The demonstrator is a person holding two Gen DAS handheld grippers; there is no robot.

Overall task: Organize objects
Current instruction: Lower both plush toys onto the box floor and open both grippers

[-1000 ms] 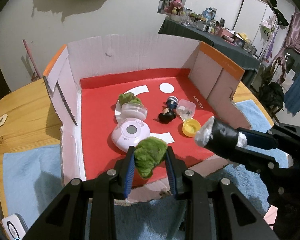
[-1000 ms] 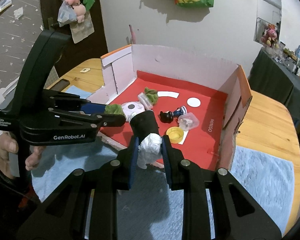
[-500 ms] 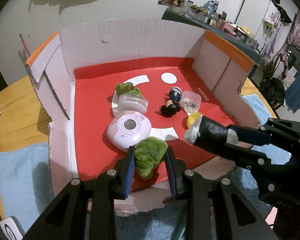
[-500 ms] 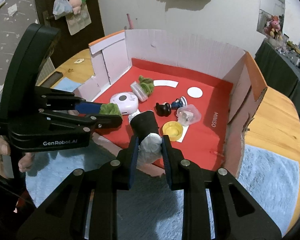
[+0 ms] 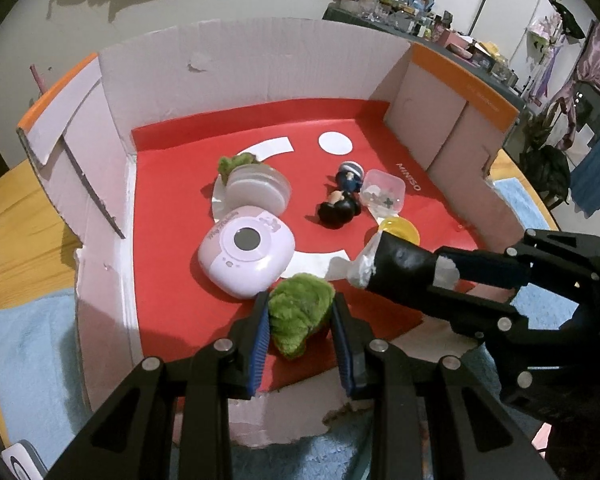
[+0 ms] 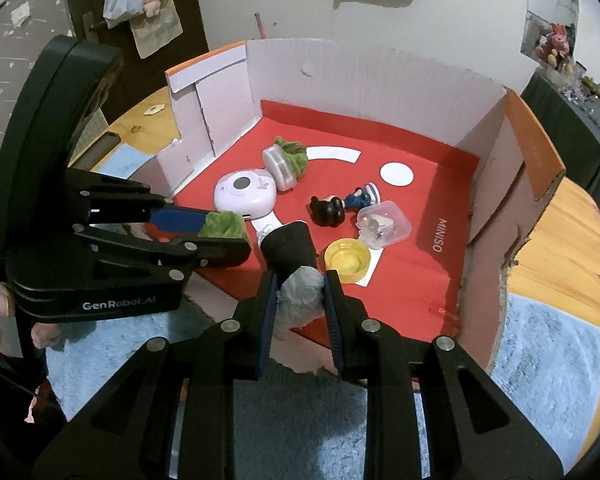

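Observation:
My left gripper (image 5: 300,320) is shut on a green fuzzy plush piece (image 5: 300,316) and holds it over the front edge of the red-floored cardboard box (image 5: 172,184). It also shows in the right wrist view (image 6: 224,226). My right gripper (image 6: 300,292) is shut on the grey-white end of a black roll (image 6: 290,246), also seen in the left wrist view (image 5: 400,264), over the box front. Inside lie a pink round device (image 5: 246,254), a clear round case (image 5: 256,194) with green plush behind, a dark figurine (image 5: 342,200), a clear small box (image 5: 382,196) and a yellow cap (image 6: 347,260).
The box stands on a wooden table (image 6: 572,240) with blue towels (image 6: 540,360) at the front and sides. Its white walls (image 5: 260,60) rise at the left, back and right. A cluttered dark table (image 5: 420,4) stands far behind.
Both grippers have moved forward and lower over the box front with their objects still held. The box contents have not moved.

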